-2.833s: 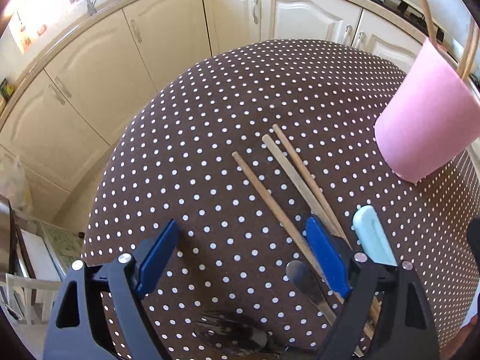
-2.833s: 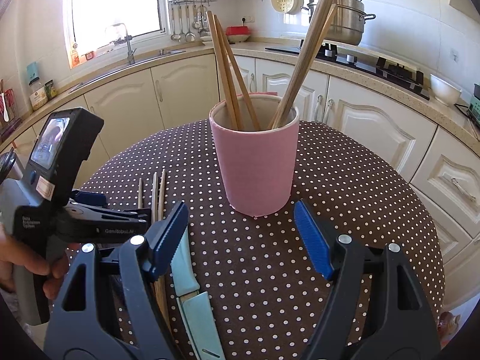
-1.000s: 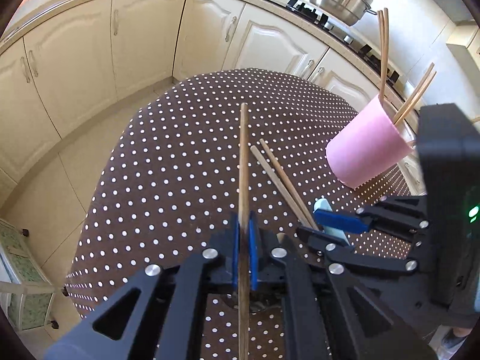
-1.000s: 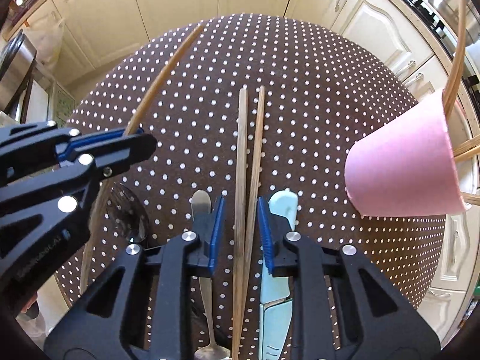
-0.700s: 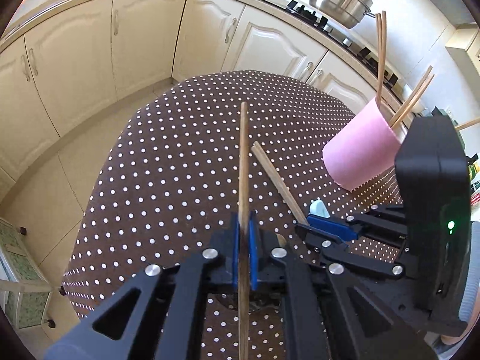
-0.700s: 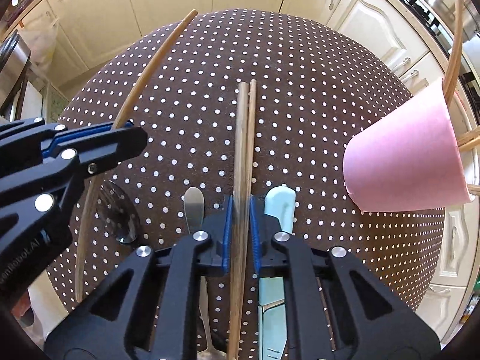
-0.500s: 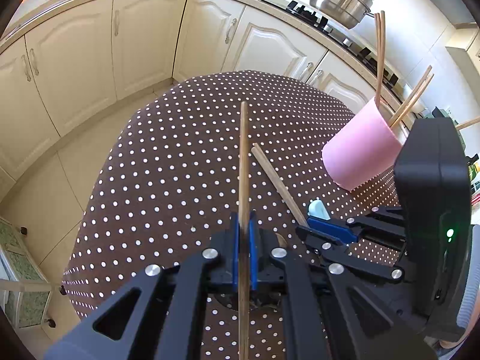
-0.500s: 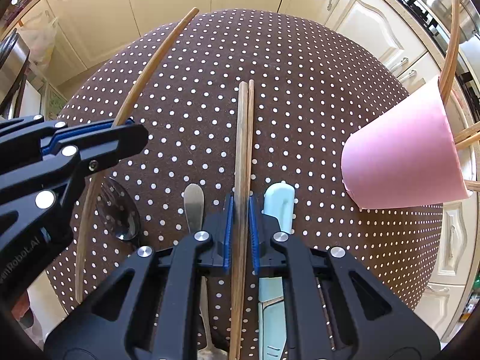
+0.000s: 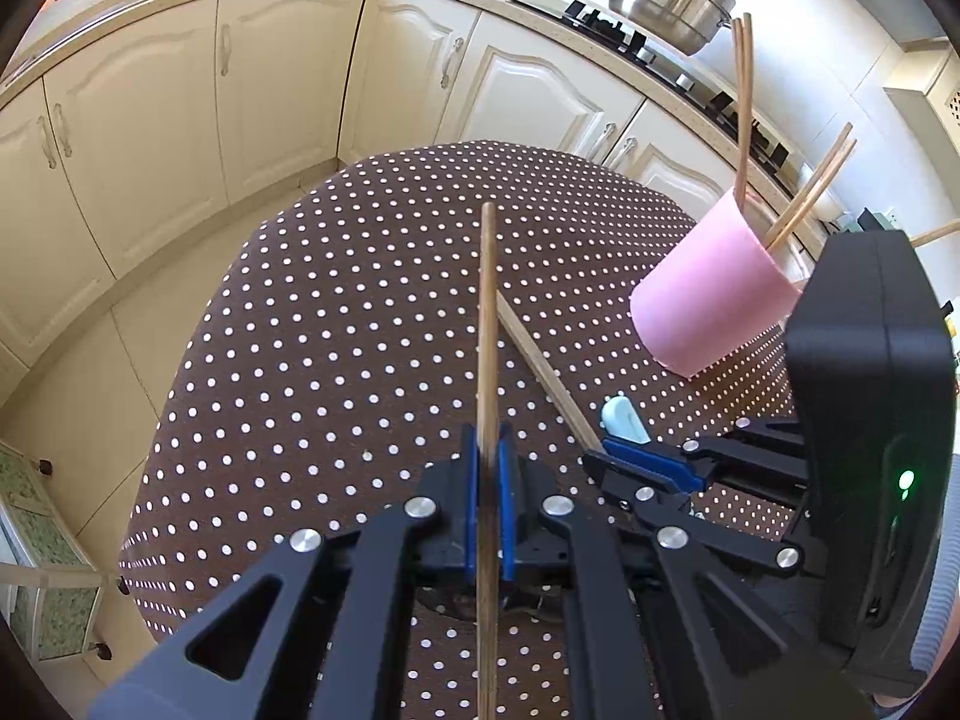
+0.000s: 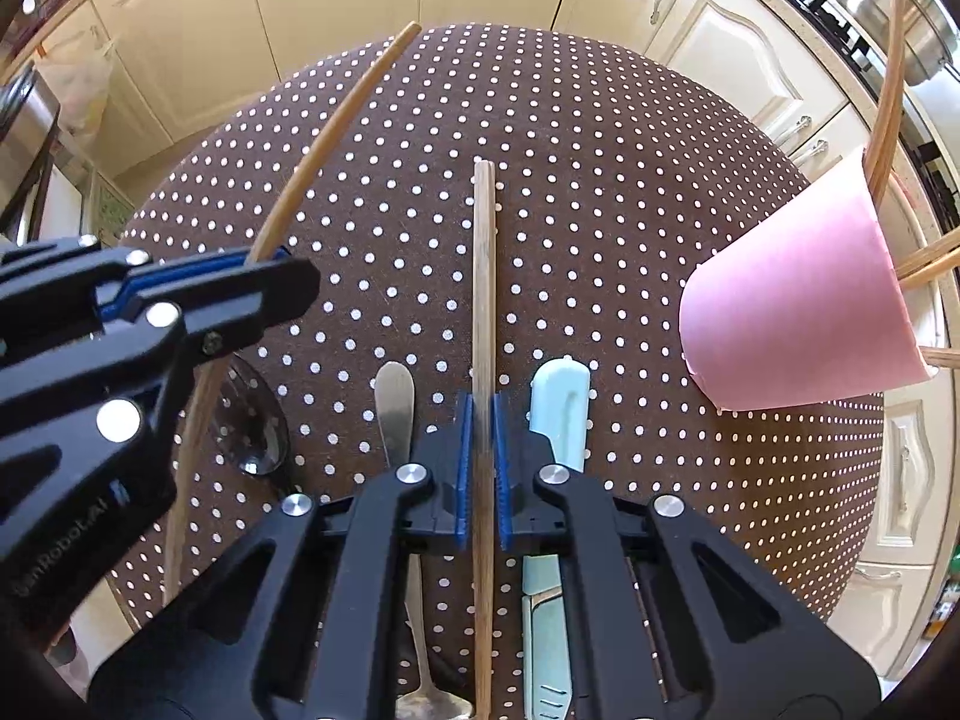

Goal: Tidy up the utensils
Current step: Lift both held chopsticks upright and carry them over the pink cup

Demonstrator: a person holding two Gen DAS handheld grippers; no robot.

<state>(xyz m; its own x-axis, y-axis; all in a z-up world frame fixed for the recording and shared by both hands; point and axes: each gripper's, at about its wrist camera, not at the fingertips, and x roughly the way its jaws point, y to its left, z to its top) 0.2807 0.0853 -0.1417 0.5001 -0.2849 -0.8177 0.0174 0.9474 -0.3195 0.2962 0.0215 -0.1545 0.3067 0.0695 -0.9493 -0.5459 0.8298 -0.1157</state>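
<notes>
Two chopsticks (image 10: 483, 276) | pinched inside right claw (image 10: 482, 462) (jaws closed)

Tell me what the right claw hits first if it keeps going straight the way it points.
Most likely the dotted tablecloth: the right claw, shut on the wooden chopsticks, points steeply down at bare cloth between the spoon handle and the pale blue knife. Depth is uncertain.

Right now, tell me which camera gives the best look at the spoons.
The right wrist view: one spoon's handle and another spoon's bowl lie in sight on the table. In the left wrist view the gripper hides them.
</notes>
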